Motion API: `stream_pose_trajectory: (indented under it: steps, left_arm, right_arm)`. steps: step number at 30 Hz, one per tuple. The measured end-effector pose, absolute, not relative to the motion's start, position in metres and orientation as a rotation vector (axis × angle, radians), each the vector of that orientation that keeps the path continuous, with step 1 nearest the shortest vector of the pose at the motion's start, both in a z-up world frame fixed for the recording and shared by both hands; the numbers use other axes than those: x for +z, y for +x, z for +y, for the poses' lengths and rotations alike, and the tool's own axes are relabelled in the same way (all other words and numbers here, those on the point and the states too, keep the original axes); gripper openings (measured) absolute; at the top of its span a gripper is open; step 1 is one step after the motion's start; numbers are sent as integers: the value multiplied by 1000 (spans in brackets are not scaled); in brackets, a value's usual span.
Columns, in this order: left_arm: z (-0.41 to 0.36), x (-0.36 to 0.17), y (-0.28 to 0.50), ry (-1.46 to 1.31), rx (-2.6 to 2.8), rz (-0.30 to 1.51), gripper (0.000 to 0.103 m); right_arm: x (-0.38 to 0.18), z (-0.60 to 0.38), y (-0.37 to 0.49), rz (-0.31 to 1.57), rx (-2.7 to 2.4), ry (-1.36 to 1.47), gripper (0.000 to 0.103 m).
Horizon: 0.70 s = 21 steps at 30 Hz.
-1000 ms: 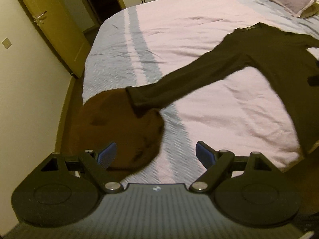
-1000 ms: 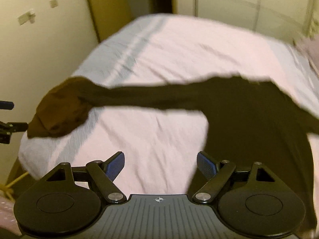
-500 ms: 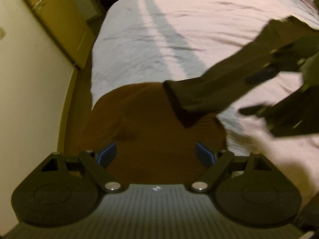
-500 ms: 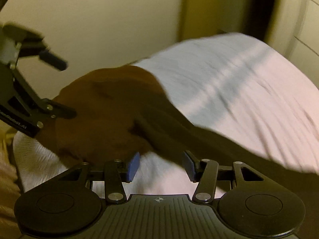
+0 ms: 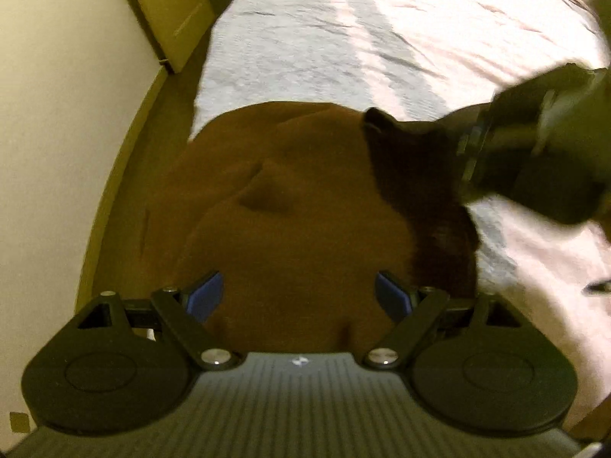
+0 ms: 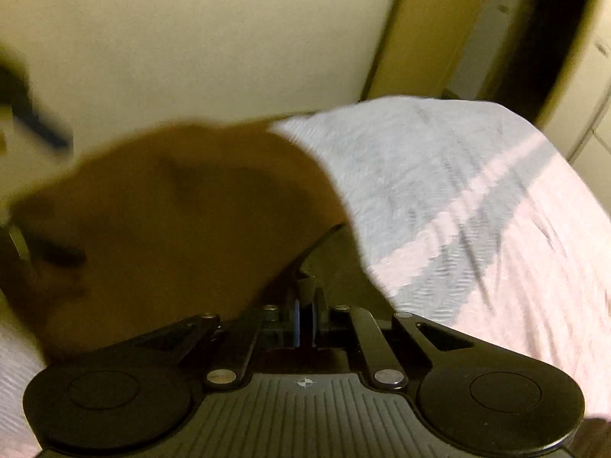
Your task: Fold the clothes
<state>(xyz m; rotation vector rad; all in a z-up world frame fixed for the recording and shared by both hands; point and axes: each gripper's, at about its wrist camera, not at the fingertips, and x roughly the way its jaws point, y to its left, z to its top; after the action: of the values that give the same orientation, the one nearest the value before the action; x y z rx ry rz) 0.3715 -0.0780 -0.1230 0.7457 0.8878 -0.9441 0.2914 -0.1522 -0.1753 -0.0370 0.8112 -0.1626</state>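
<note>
R gripper (image 6: 304, 311) clamped on cuff of dark sleeve (image 5: 416, 160), pitched down over brown garment (image 5: 290, 206) at bed (image 5: 382, 30) corner. L gripper (image 5: 298, 294) wide, empty, angled down just above brown garment. Progress, my read: early; no fold visible yet, all folding left.
</note>
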Motion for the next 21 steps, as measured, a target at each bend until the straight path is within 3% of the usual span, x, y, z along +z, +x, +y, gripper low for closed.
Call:
stream_pose_trajectory:
  steps: [7,14,17,21]
  left_arm:
    - [-150,-111,303,794,-1152,819,84]
    - [-239,-91,188,828,-1367,681,84]
    - [-270,-96,125,847,-1375,661,84]
    - [-302,-114,48,894,-1305,709,84]
  right_arm:
    - [-74,-301,178,505,-399,376,4]
    - [-5,-454,-44,164,-708,441,4]
    - [-35,-502,-148,157,-891,435,4]
    - [-136,-577,-265,241,-1016,660,4]
